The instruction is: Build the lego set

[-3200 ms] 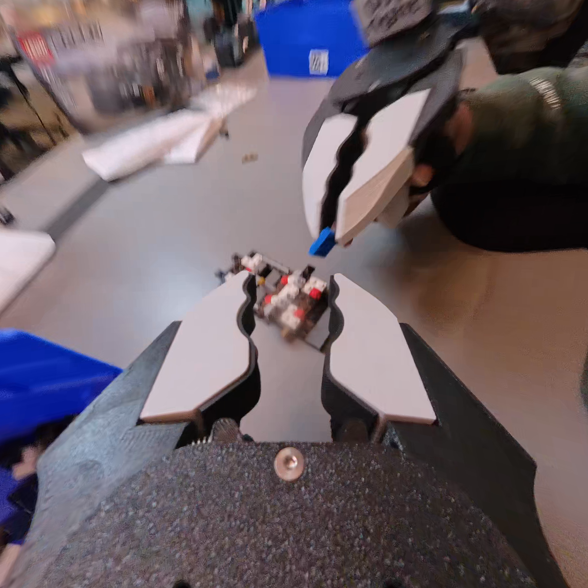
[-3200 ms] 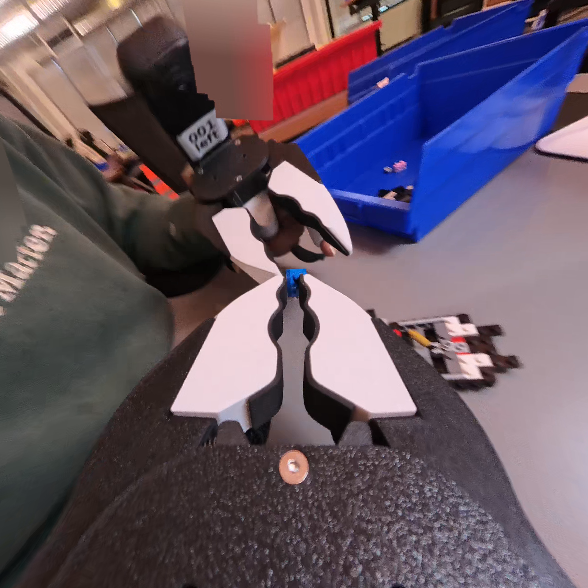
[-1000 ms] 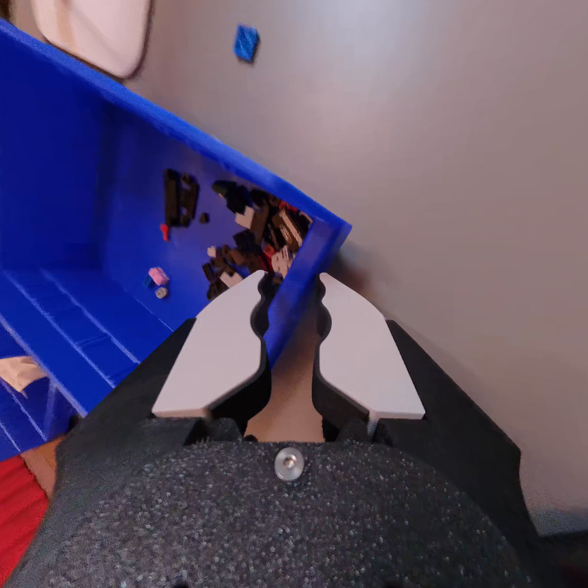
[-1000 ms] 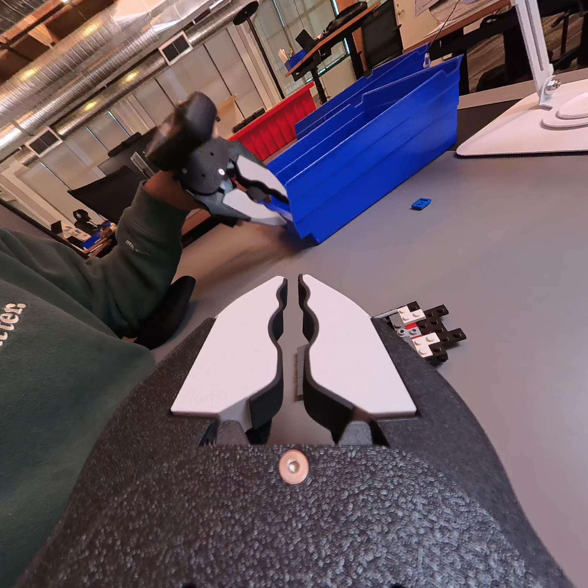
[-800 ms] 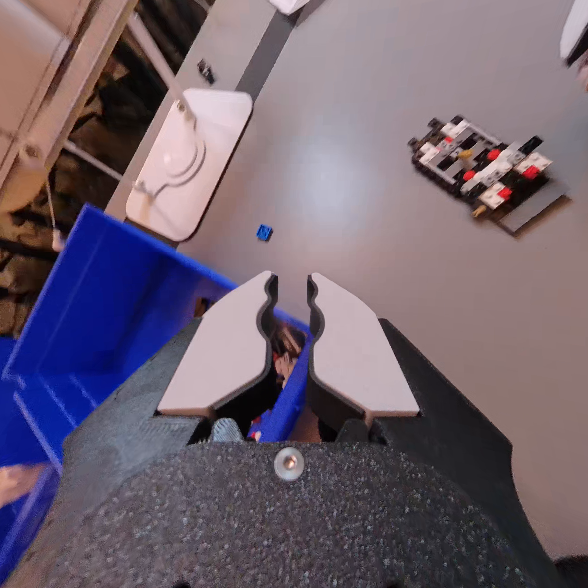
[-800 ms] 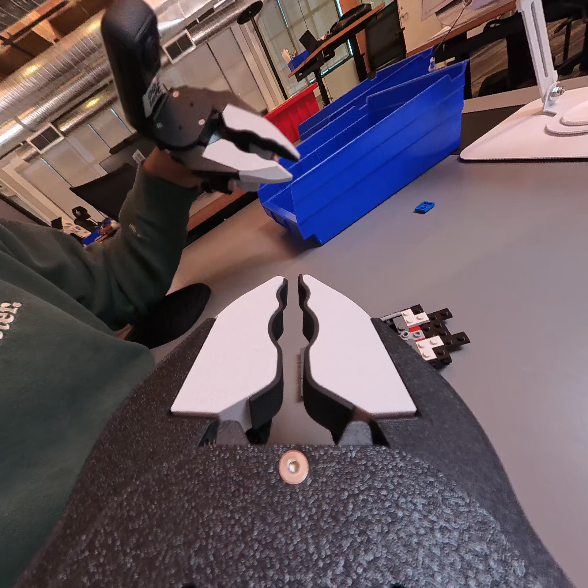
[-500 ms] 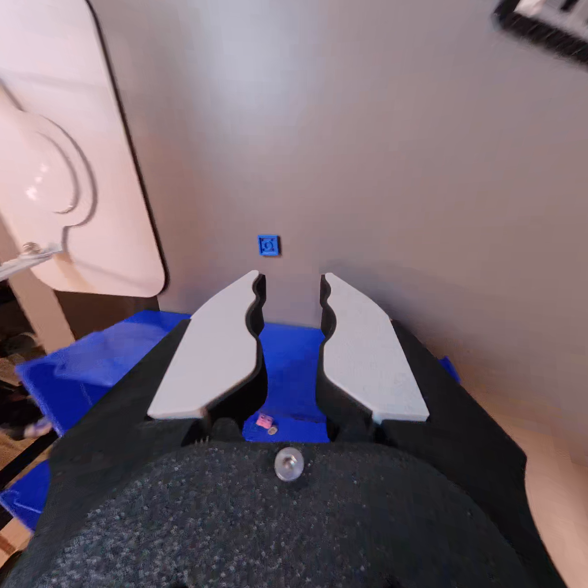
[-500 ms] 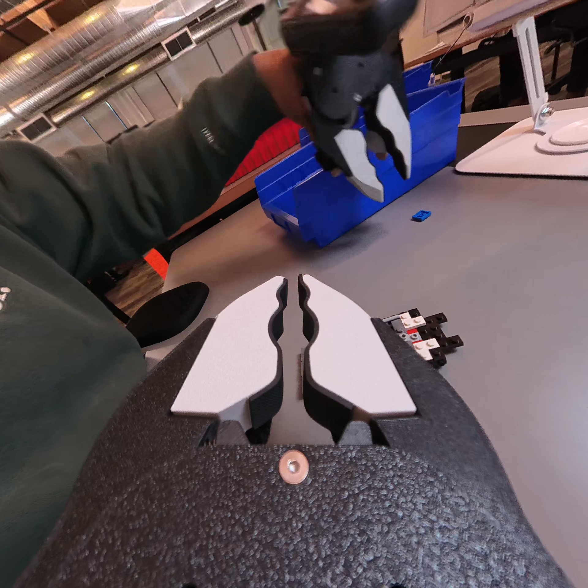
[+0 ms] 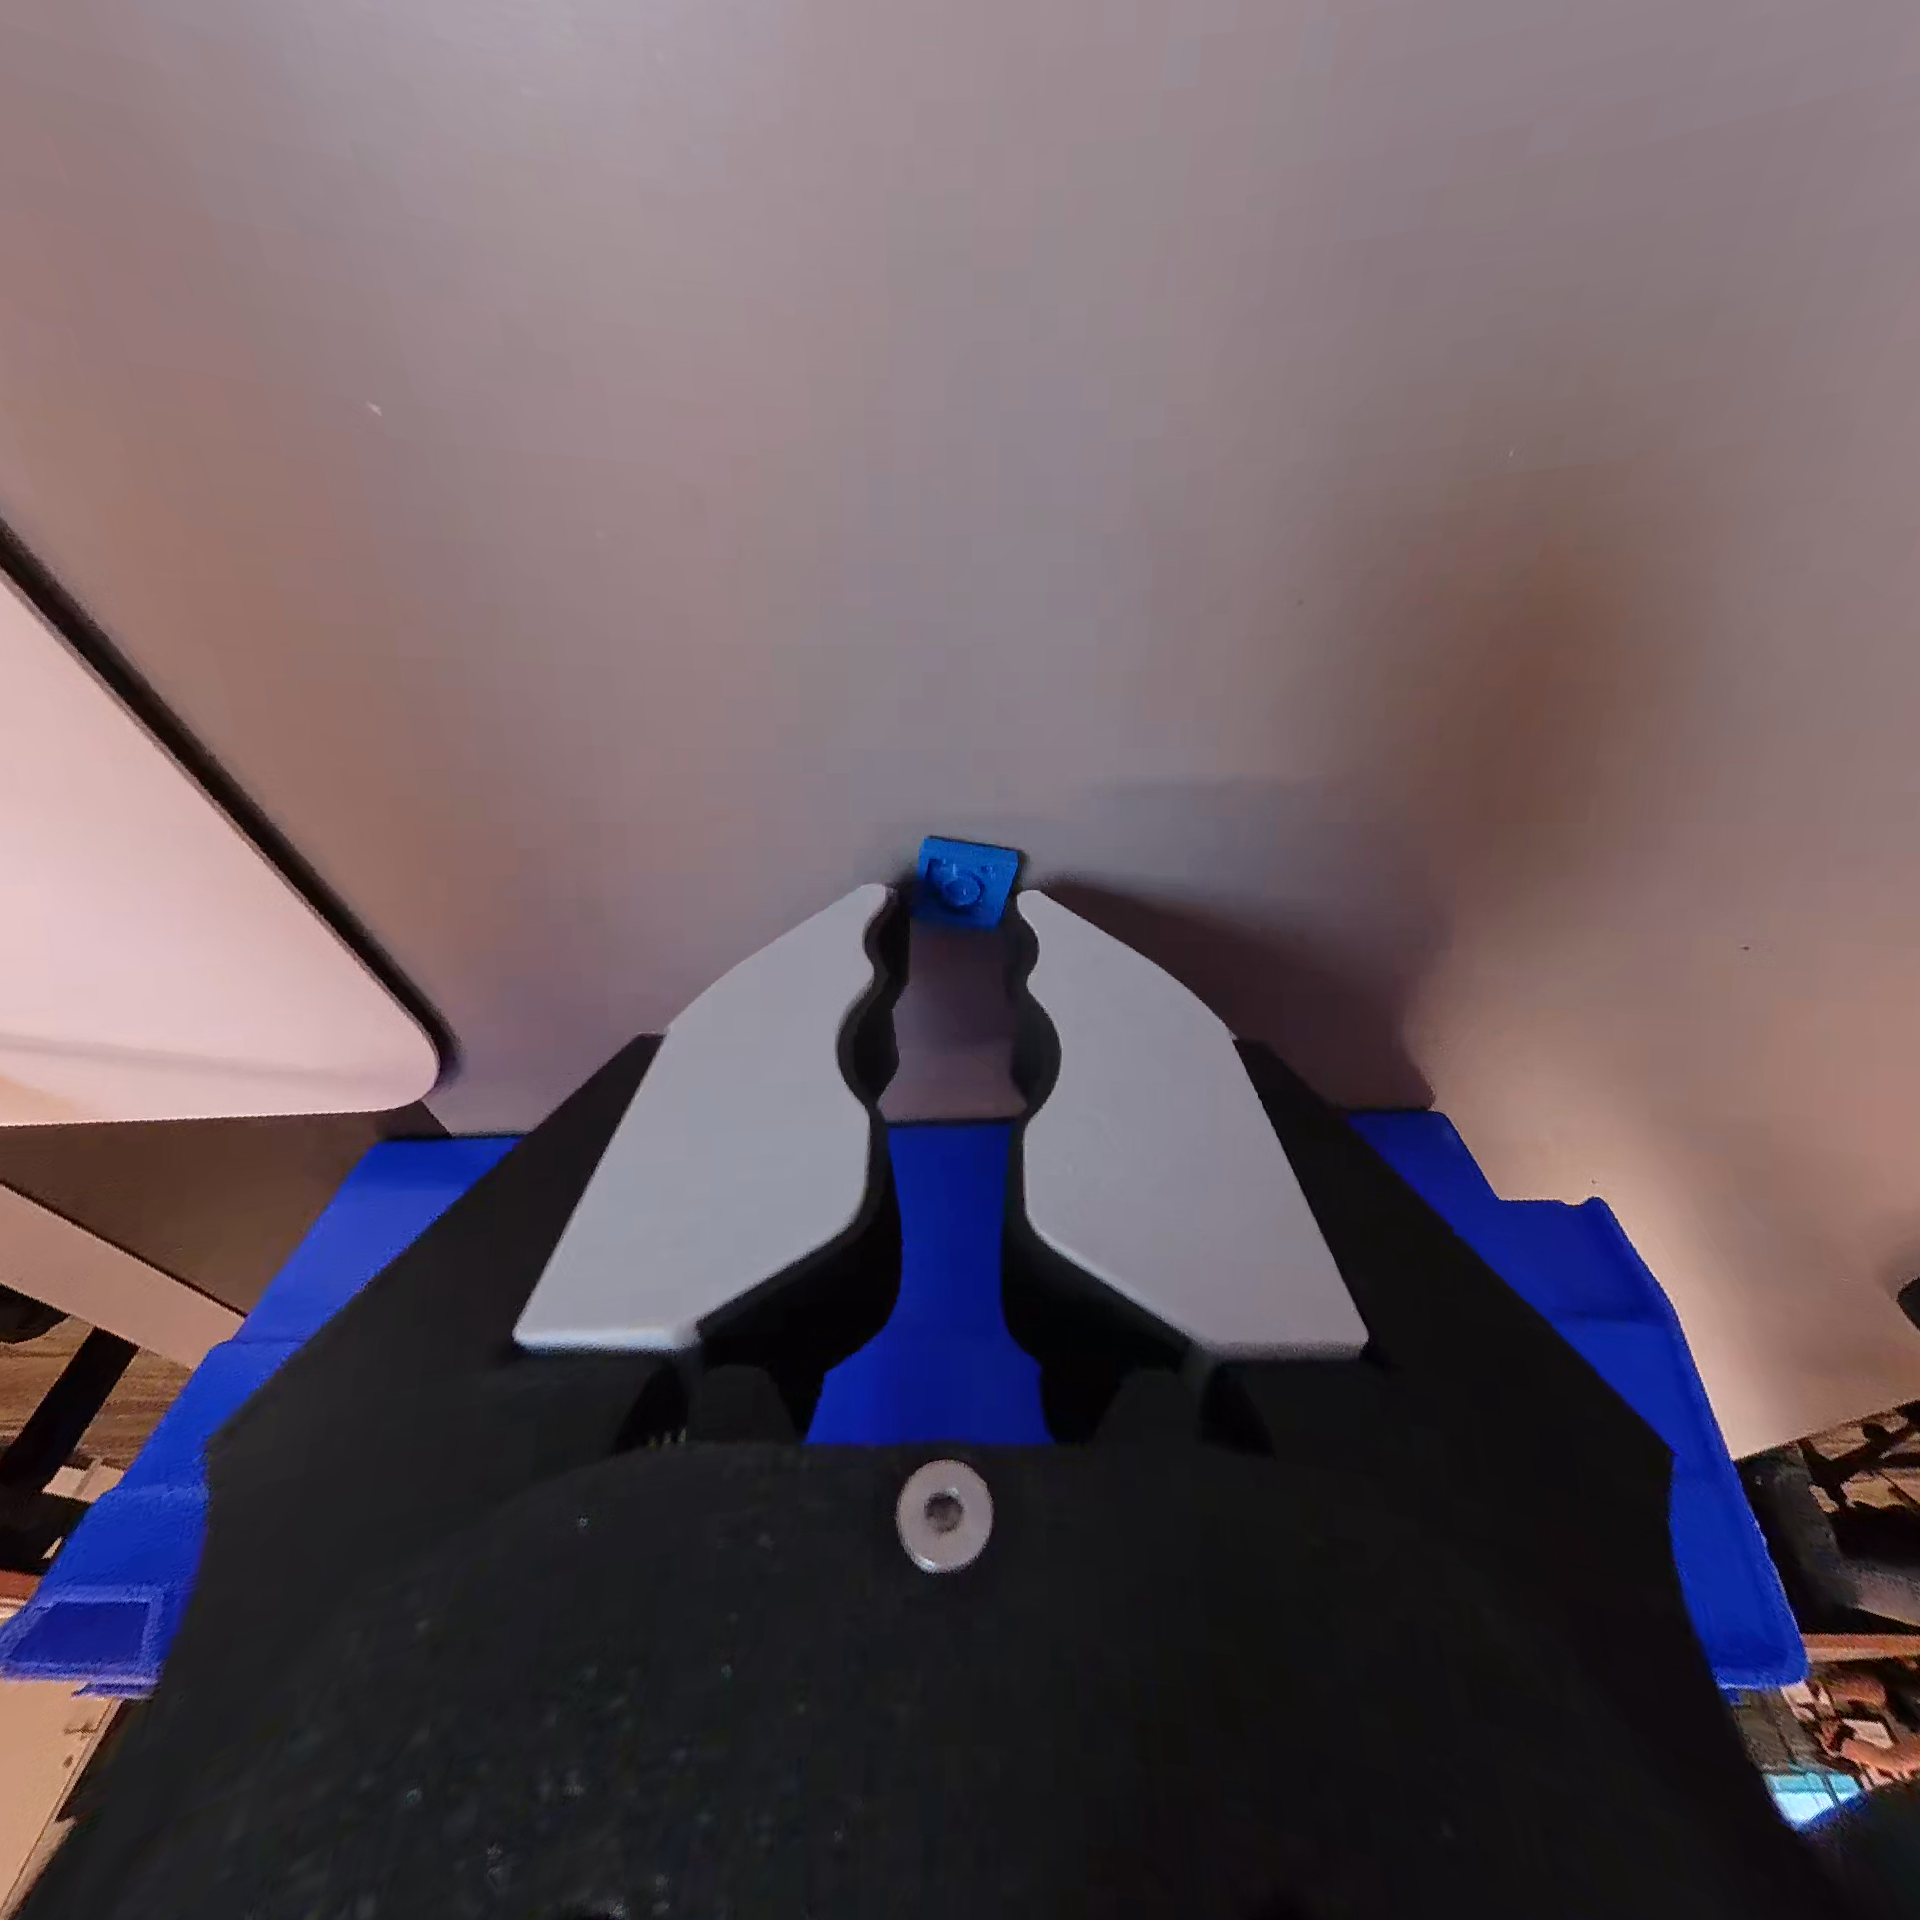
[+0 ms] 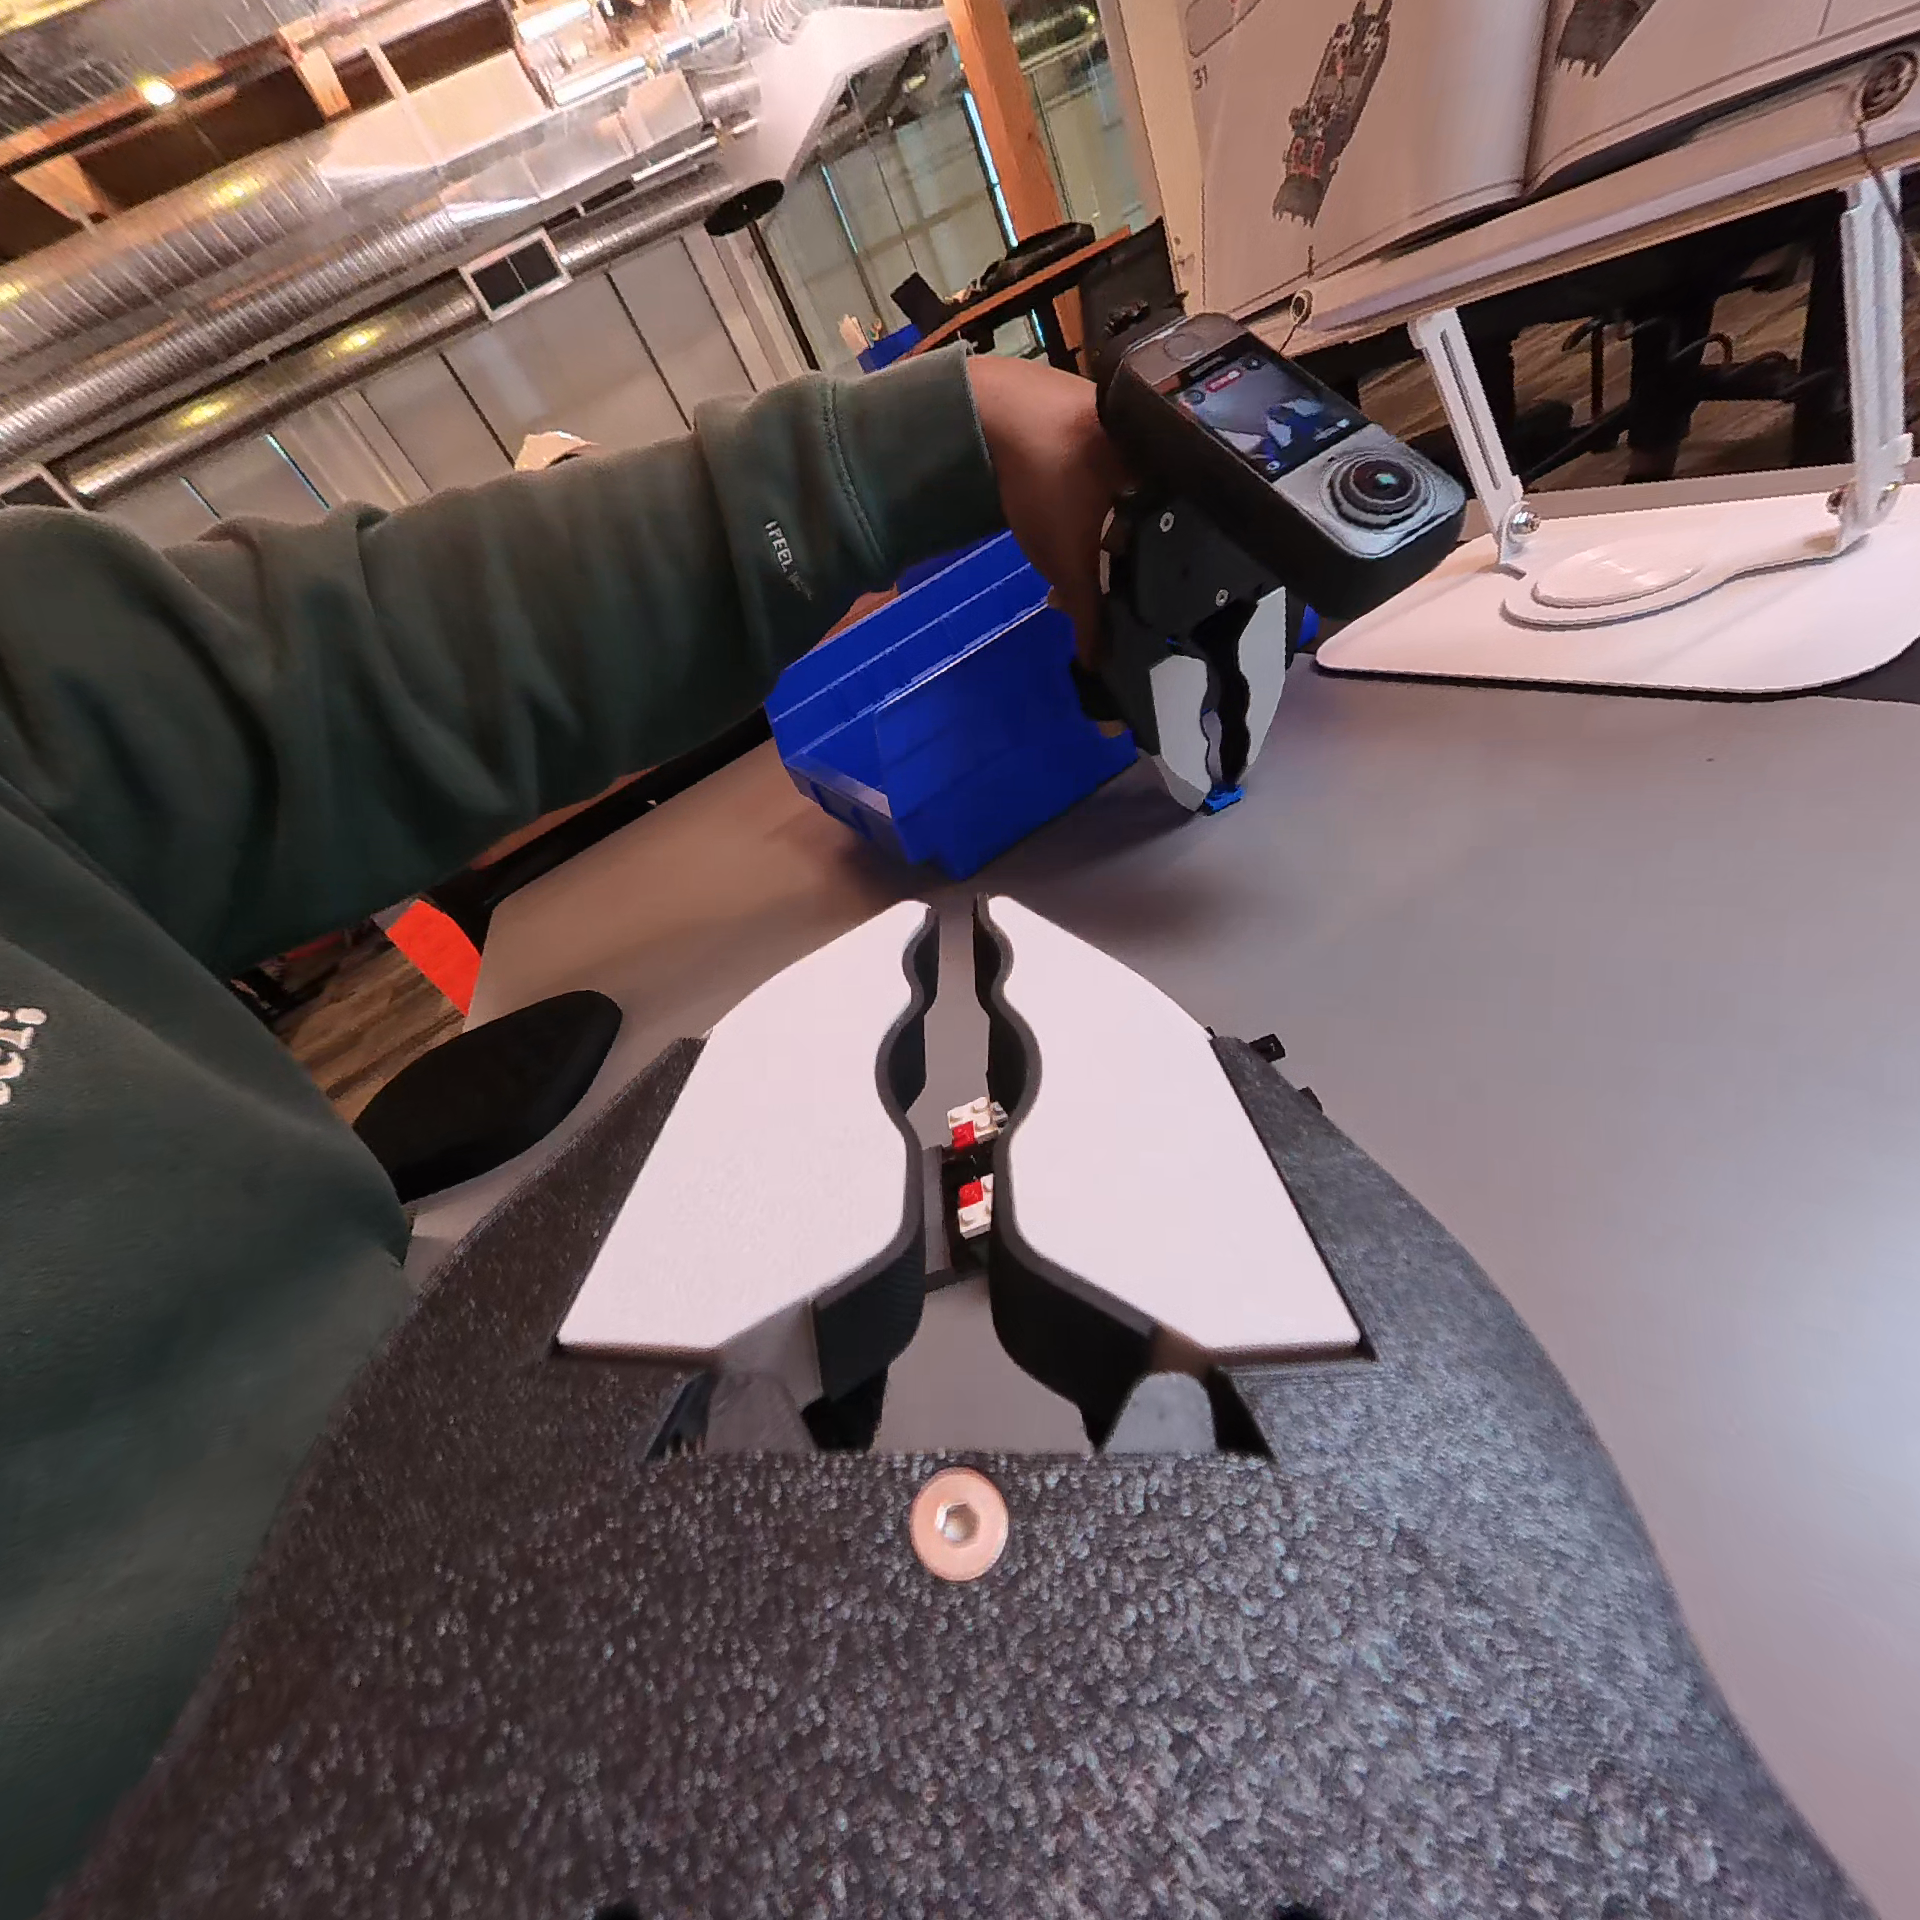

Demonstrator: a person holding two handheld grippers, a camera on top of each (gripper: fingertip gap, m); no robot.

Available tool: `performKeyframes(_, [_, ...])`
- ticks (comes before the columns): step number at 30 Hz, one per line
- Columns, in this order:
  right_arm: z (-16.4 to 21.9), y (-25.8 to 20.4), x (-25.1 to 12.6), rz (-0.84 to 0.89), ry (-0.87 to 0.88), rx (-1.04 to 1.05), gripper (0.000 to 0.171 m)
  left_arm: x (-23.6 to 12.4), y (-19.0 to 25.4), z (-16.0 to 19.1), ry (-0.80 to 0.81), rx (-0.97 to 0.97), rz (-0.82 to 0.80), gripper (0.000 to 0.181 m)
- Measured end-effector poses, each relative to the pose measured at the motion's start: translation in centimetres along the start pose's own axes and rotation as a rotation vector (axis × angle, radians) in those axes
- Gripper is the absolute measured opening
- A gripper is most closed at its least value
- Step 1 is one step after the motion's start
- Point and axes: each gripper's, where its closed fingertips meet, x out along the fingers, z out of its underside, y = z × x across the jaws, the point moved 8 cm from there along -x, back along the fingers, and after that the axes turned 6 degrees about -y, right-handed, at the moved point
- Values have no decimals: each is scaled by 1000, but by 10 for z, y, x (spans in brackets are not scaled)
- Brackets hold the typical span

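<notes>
sleeve: small white print, left | sweatshirt: white lettering cut off at left edge | booklet: page number and printed figures, far right | camera screen on left gripper: too small to read | left wrist view: nothing legible

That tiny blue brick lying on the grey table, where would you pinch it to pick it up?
Probably across its two opposite side walls, coming down from above. The blue brick lies flat on the grey table, stud side up, so only its thin edges offer parallel faces. The left gripper is already open with a fingertip at each side of it.
</notes>
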Motion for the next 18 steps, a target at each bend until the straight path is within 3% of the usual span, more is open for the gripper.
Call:
performKeyframes(4, [0, -3, 0, 4, -11, -21, 6, -8, 5, 5, 57, -22, -40, 17])
performKeyframes(6, [0, -3, 0, 9, -16, -33, 6, -36, 14, 20, 199, -53, -117, 17])
performKeyframes(9, [1, -3, 0, 5, -23, -34, 6, -84, 28, 75, 413, -190, -226, 16])
performKeyframes(11, [2, -2, 2, -8, -27, -26, 6, -99, 37, 122, 454, -306, -259, 16])
performKeyframes(14, [4, -3, 5, -22, -38, -19, 6, -84, 47, 182, 358, -431, -241, 21])
performKeyframes(18, [6, -6, 9, -21, -56, -31, 6, -39, 65, 204, 289, -433, -165, 50])
